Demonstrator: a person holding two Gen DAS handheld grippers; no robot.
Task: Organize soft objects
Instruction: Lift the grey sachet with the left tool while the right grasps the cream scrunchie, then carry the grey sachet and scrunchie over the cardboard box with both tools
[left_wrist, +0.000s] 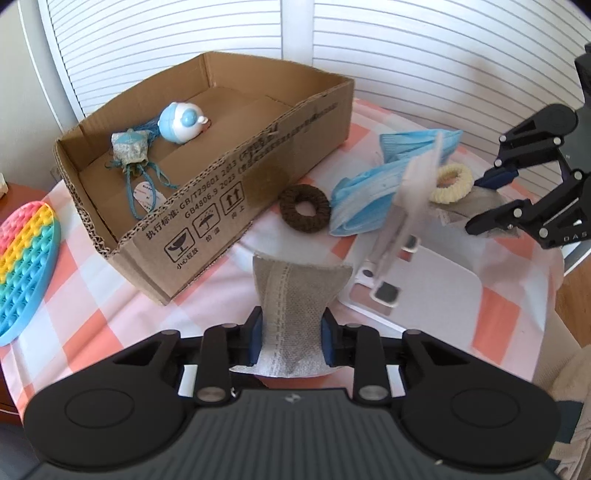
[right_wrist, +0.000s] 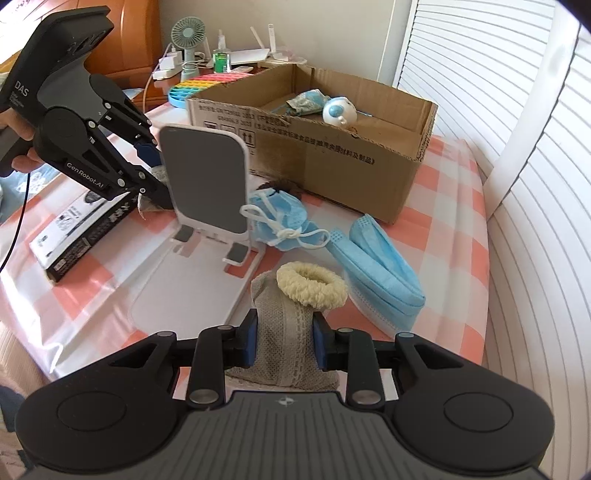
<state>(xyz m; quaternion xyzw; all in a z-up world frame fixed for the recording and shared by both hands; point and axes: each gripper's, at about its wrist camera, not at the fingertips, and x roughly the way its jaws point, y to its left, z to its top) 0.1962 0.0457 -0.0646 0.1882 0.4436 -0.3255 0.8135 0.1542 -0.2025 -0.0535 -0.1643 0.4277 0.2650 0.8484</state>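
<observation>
While both sets of jaws bite fabric, step in hand: lifting 2 grey socks off the checked cloth (left_wrist: 122, 314), I judge, to drop them into the cardboard box (left_wrist: 207, 206).
Left gripper (left_wrist: 291, 328): pinching the left grey sock (left_wrist: 291, 280) across its lace strip, pads pressed into both sides.
Right gripper (right_wrist: 284, 339): pinching the right grey sock (right_wrist: 280, 306) near its near end, jaws drawn narrow.
Box: at 11 o'clock from my left gripper and 1 o'clock from my right one; a blue-and-white toy (left_wrist: 183, 122) already lies inside.
Snag: the cream scrunchie (right_wrist: 310, 299) rests on the right sock's far end at 12 o'clock, so I want a slow lift that lets it slide off.
Obstacle: the phone stand (right_wrist: 207, 184) stands at 11 o'clock of my right gripper, so I rise clear before swinging.
Unsorted: the brown scrunchie (left_wrist: 288, 206) and blue masks (right_wrist: 384, 280) near the box's front wall.
</observation>
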